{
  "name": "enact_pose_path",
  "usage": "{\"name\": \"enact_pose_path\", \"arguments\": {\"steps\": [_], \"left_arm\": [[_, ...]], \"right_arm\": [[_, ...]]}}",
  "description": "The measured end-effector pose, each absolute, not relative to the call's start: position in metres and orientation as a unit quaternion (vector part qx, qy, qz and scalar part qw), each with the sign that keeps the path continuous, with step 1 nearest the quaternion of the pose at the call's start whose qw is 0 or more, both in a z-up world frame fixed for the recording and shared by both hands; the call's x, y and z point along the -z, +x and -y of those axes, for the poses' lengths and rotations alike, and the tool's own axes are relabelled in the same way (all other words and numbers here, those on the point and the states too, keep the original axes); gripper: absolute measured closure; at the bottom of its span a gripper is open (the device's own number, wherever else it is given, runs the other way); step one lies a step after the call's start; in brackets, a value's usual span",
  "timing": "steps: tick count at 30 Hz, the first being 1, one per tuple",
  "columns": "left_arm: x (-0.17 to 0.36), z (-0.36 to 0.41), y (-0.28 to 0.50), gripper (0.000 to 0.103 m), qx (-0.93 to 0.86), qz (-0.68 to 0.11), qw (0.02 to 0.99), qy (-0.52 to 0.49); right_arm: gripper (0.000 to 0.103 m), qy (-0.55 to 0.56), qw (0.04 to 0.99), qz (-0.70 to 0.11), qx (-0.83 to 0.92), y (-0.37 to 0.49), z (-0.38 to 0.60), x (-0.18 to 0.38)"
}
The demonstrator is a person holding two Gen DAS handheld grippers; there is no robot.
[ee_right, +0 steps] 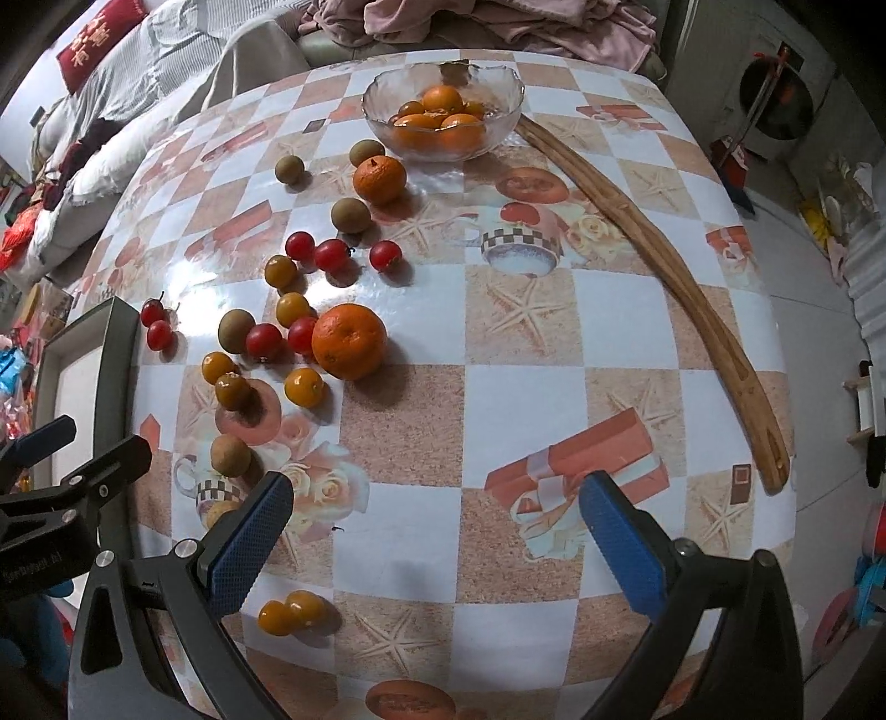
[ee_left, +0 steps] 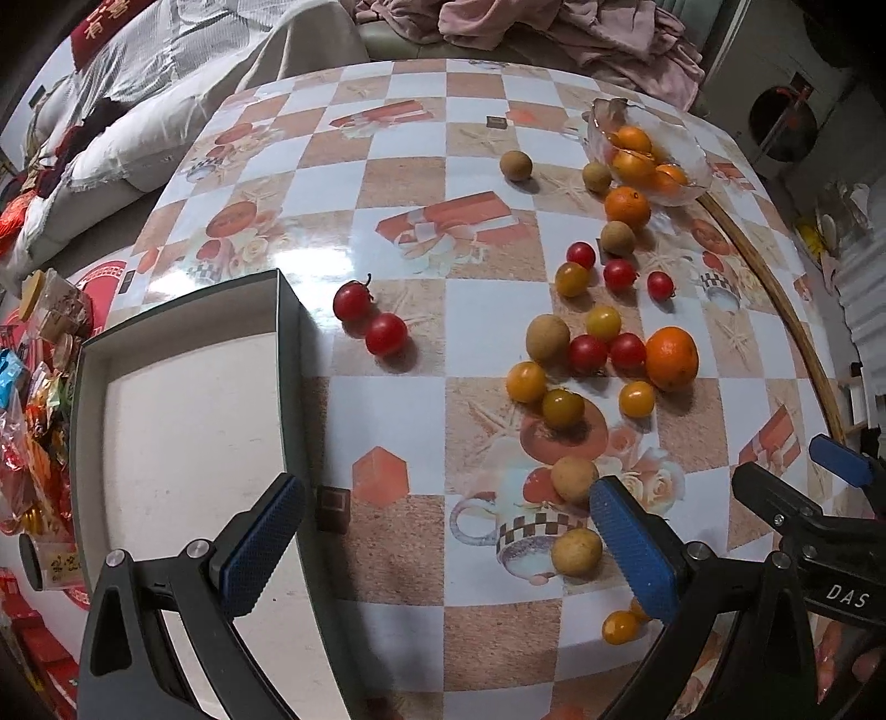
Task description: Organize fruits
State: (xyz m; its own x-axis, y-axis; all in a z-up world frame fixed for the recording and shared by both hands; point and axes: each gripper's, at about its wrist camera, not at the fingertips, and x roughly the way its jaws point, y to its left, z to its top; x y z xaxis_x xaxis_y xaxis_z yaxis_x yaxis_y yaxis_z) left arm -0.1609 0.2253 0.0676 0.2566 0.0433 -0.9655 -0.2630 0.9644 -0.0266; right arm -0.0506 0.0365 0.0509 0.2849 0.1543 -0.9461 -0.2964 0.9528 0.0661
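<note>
Loose fruit covers the checkered table (ee_left: 387,183): red cherry tomatoes (ee_left: 386,334), yellow ones (ee_left: 526,381), tan longans (ee_left: 547,336) and an orange (ee_left: 671,358). A glass bowl (ee_left: 601,138) at the far right holds several oranges (ee_right: 443,119). The empty white-bottomed tray (ee_left: 183,432) lies at the left. My left gripper (ee_left: 443,543) is open over the tray's right wall and the near table, with two longans (ee_left: 576,551) by its right finger. My right gripper (ee_right: 437,545) is open above bare table; the big orange (ee_right: 349,340) lies ahead to its left and two yellow tomatoes (ee_right: 290,612) sit near its left finger.
A long wooden tong (ee_right: 664,266) lies along the table's right side. Snack packets (ee_left: 27,421) are piled left of the tray. A sofa with pink clothes (ee_left: 554,27) stands behind the table. The other gripper (ee_left: 819,515) shows at the right of the left wrist view.
</note>
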Motion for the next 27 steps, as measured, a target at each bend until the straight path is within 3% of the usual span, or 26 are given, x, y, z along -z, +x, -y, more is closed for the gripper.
{"name": "enact_pose_path", "arguments": {"steps": [27], "left_arm": [[-0.054, -0.215, -0.161, 0.0, -0.087, -0.611, 0.782, -0.087]], "right_arm": [[0.0, -0.052, 0.797, -0.586, -0.14, -0.051, -0.029, -0.046]]}}
